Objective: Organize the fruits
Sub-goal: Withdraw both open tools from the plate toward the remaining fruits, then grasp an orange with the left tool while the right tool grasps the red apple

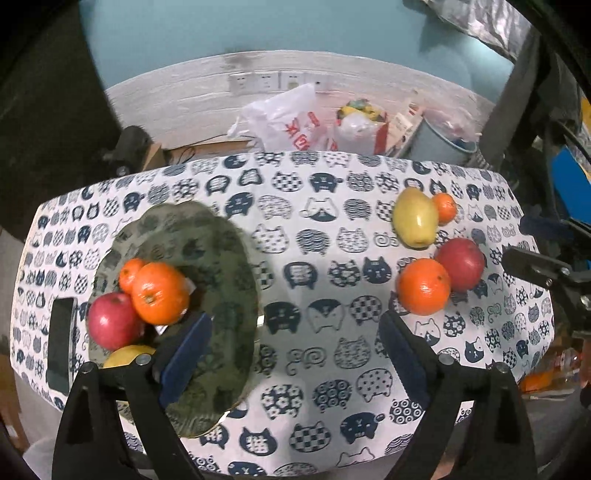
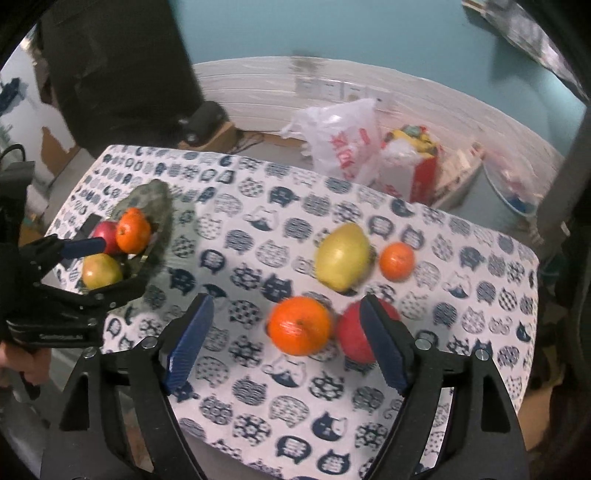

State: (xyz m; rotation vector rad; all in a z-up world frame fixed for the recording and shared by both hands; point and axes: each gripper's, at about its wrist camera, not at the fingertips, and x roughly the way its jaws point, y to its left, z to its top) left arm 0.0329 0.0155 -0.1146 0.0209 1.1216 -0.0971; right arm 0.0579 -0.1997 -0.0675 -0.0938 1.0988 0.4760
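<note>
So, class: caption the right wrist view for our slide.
Open right gripper hovers over large orange and red apple on the cat-print tablecloth.

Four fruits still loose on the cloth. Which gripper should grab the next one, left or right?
Right. The right gripper is open, with the big orange and red apple just ahead of its fingers. The left gripper, also open, sits by the plate, farther away.

Domestic room, lived-in — not a lab or shop. Evidence: a table under a cat-print tablecloth with fruit on it. Behind the table, a teal wall over a white wood-grain panel carrying a row of wall sockets. On the floor between table and wall — a printed plastic shopping bag, cardboard boxes and a bucket of clutter.
</note>
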